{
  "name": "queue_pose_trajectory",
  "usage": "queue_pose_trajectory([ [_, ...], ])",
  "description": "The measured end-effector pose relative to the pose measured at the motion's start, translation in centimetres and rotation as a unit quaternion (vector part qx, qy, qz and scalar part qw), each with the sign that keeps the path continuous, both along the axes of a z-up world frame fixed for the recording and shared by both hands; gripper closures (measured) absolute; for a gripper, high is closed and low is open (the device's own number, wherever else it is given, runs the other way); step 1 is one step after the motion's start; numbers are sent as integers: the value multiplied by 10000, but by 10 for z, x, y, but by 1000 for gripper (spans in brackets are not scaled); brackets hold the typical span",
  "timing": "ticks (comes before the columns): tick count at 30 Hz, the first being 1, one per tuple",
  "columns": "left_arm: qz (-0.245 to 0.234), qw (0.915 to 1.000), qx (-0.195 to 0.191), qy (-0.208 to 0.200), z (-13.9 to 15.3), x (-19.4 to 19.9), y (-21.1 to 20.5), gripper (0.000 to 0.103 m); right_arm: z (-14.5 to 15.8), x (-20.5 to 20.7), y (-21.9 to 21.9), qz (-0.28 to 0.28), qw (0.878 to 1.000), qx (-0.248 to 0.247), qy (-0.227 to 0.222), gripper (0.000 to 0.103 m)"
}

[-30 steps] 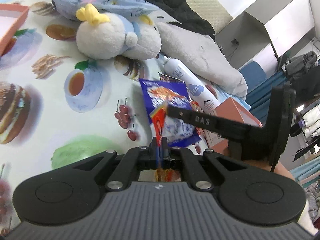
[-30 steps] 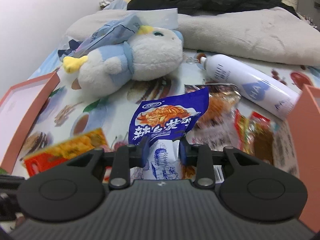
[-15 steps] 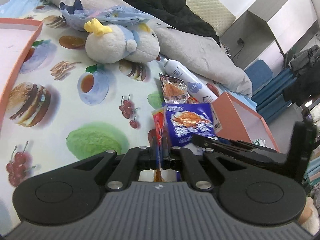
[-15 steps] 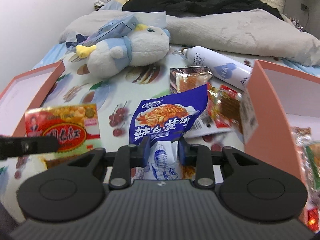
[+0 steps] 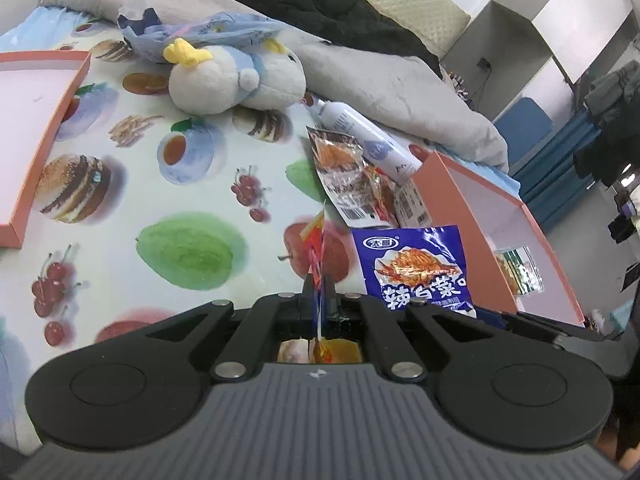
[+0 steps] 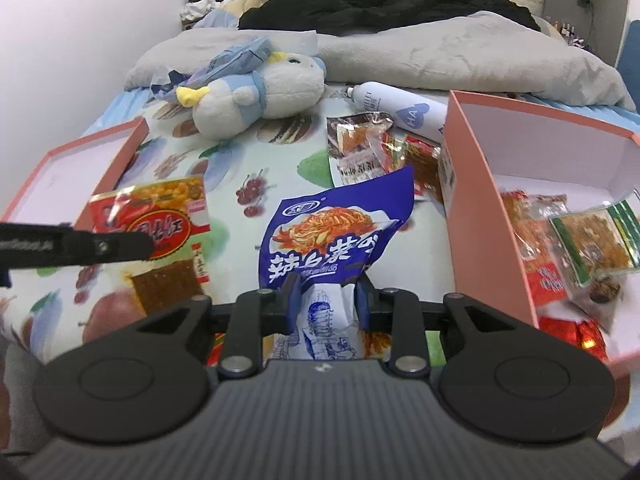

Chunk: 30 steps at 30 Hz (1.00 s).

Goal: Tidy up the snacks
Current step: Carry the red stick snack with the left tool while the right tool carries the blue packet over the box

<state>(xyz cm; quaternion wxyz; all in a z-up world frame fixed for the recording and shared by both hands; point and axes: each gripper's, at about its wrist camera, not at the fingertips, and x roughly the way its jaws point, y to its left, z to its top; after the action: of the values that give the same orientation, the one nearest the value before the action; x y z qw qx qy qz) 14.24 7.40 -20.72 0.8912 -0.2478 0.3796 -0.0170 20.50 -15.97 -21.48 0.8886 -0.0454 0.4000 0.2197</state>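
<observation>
Left gripper [image 5: 319, 294]: fingers pressed together on the thin edge of a red-and-yellow snack packet [image 6: 160, 216]. Left wrist view shows the packet edge-on, rising between the pads; right wrist view shows its printed face, hanging from the black finger over the left part of the bed sheet [image 5: 160, 184].

Right gripper [image 6: 326, 294]: fingers partly apart, clamped on the white lower end of a blue snack packet [image 6: 336, 232]. The packet stands up and forward from the pads, its top corner tilted right.

Both packets are off the sheet, side by side, red one left of blue.

Right edge of the bed: open pink box [image 6: 472, 184] with several snack packets inside. Just left of its wall, loose snack packets [image 6: 372, 148] lie on the sheet, touching a white spray bottle [image 6: 400, 110]. Left edge: pink box lid [image 5: 44, 120]. Far side: plush toy [image 5: 236, 80] against a grey blanket [image 6: 460, 52].
</observation>
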Motion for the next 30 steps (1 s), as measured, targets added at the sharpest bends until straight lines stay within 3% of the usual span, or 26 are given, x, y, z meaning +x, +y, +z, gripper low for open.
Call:
queue_pose_trajectory([
  [12,-417,9985,236,-273,39,12,-45,102,43,4,-31,-300,9983,161,-468,73],
  [30,-940,9851,526,-1338,151,54,-89,102,123,21,-77,-663,9882,437,-1312,73],
])
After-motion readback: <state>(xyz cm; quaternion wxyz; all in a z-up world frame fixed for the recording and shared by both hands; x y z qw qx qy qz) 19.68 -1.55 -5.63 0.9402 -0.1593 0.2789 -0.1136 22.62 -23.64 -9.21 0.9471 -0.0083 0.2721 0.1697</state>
